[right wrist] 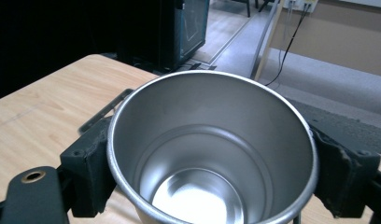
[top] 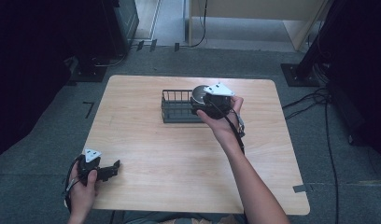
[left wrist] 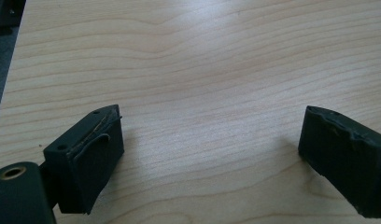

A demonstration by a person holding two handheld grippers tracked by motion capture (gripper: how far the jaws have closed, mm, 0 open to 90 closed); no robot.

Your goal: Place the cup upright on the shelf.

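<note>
— Over the wire basket (top: 178,106), what is the right gripper (top: 201,101) doing?
— Clamping a steel cup (top: 198,94) above the table (top: 146,149). Its own view: pads (right wrist: 88,172) pinching the cup (right wrist: 212,154).
— Left gripper (left wrist: 212,154)?
— Resting spread apart, holding nothing.

A light wooden table (top: 146,154) is sitting mid-frame, carrying a black wire basket (top: 175,108) right of its upper centre.

The steel cup (right wrist: 212,154) was smooth, brushed metal with a glossy base. The table (left wrist: 202,70) showed pale matt wood grain. The wire basket (top: 177,108) looked matt black metal.
</note>
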